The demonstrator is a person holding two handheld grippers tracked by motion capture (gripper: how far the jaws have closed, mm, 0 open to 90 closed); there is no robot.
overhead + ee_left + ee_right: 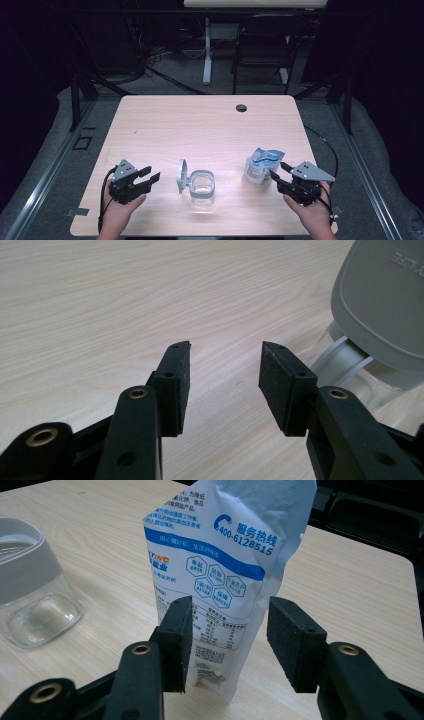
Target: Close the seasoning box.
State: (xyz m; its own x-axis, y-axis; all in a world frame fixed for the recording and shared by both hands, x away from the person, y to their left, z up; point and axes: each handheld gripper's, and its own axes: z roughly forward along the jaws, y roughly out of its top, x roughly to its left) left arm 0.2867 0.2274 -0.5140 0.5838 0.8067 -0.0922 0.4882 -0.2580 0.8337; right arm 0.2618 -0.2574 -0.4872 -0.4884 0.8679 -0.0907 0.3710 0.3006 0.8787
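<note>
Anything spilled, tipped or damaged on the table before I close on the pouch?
Nothing stands out. The pouch stands upright between the right gripper pads, top crumpled but nothing spilled. The clear jar sits upright, its grey lid hinged open. The left gripper is open beside it.

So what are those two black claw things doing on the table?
A person holds both. The right gripper has its open jaws around a standing white-and-blue plastic pouch, not yet squeezing it. The left gripper waits open beside a clear jar with its grey flip lid up, on the pale wooden table.
</note>
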